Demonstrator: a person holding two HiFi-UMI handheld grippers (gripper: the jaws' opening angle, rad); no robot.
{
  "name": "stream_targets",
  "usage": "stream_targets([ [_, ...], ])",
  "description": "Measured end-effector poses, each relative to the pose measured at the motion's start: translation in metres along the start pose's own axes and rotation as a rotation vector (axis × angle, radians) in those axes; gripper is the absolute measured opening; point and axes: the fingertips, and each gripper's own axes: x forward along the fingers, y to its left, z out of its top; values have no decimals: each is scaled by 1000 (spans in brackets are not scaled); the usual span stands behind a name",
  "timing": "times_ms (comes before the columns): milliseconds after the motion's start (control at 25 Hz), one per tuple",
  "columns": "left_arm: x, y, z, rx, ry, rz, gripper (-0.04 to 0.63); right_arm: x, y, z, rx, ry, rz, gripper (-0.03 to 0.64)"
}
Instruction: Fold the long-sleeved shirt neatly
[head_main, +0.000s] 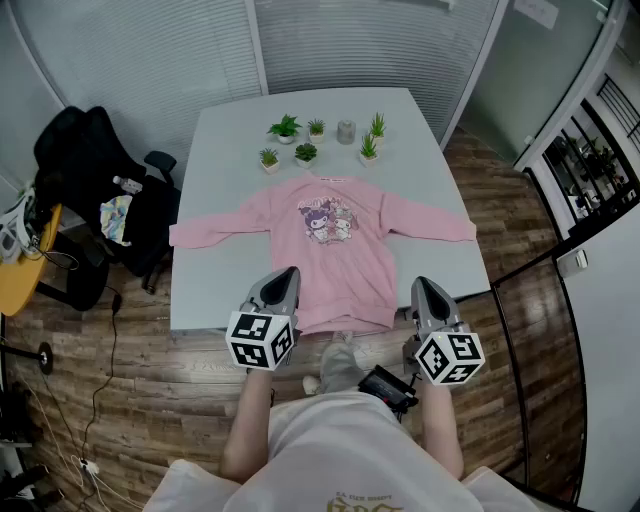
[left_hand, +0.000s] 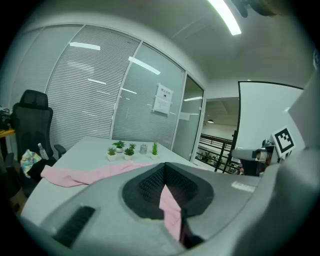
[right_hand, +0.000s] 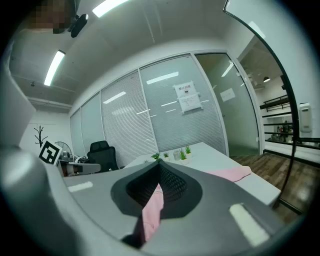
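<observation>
A pink long-sleeved shirt (head_main: 345, 255) with a cartoon print lies flat on the white table (head_main: 215, 285), front up, both sleeves spread out sideways. My left gripper (head_main: 285, 278) is at the hem's left corner near the table's front edge. In the left gripper view the left gripper (left_hand: 165, 174) is shut on a fold of pink cloth (left_hand: 171, 207). My right gripper (head_main: 426, 288) is at the hem's right corner. In the right gripper view the right gripper (right_hand: 160, 171) is likewise shut on pink cloth (right_hand: 151, 210). The hem is lifted a little at both corners.
Several small potted plants (head_main: 287, 128) and a grey cup (head_main: 346, 131) stand at the table's far end, beyond the collar. A black office chair (head_main: 95, 175) with things on it stands left of the table. Glass partitions (head_main: 370, 40) run behind the table, and a wood floor (head_main: 500, 200) surrounds it.
</observation>
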Motion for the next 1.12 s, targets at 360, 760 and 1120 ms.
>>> stream_targets([
  [360,5,-3,2,1,2,-30,8,0,3,-5,6,19,1,11],
  [760,28,-36,-5,34,46,-175,359,-17,-19,3,168,-37,-25,230],
  [1120,78,-85,-8,85,101,-294,370,-38,-76,13,155,-39,-170,245],
])
